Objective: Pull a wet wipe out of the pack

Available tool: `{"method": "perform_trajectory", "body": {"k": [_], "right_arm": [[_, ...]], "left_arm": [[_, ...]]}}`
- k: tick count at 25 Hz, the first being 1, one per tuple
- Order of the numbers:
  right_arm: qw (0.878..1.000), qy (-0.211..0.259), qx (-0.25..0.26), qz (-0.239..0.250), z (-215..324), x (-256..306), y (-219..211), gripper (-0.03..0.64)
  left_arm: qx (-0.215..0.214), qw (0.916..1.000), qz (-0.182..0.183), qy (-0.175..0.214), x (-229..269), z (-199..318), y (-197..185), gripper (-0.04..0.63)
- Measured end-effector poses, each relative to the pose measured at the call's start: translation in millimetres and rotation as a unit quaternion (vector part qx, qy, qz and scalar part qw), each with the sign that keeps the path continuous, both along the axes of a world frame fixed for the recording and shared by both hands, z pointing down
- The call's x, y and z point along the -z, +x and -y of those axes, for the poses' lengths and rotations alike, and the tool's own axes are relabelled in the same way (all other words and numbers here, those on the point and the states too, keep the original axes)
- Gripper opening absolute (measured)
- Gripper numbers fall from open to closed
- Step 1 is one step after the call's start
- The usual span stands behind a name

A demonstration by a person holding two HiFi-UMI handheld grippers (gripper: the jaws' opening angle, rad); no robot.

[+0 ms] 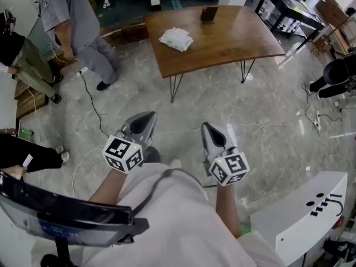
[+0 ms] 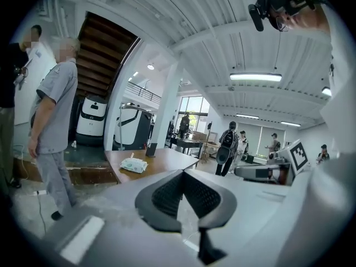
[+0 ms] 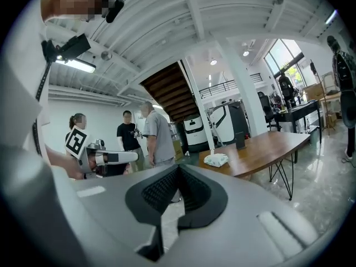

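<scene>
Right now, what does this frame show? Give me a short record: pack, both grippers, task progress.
wet wipe pack: lies on the wooden table, untouched
left gripper: shut, empty, over the floor short of the table
right gripper: shut, empty, beside the left gripper
also on table: dark upright object at the far edge
bystander: stands left of the table
progress: no wipe pulled yet

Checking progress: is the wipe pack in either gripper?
No, the wipe pack lies on the table, beyond the left gripper and right gripper.
</scene>
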State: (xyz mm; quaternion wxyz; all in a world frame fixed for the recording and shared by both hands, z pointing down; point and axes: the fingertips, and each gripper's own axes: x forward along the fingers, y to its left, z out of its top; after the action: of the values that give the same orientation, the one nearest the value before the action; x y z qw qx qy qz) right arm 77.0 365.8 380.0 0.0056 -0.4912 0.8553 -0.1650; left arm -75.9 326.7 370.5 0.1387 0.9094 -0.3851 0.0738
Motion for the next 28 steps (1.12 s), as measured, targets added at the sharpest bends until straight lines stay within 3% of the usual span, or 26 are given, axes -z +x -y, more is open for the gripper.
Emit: {"method": "perform_trajectory", "body": {"k": [14, 28], "right_arm": [[1.000, -0.004, -0.018, 0.012, 32.6, -7.8, 20.1, 0.008], [0.999, 0.001, -0.014, -0.032, 156.5, 19.5, -15.2, 0.008]], "left_arm": [[-0.010, 0.9999, 0.010, 0.003, -0.6, 45.7, 16.3, 0.003], [-0.046, 0.9989, -0.004, -0.005, 1.6, 177.1, 5.4, 0.003]]}}
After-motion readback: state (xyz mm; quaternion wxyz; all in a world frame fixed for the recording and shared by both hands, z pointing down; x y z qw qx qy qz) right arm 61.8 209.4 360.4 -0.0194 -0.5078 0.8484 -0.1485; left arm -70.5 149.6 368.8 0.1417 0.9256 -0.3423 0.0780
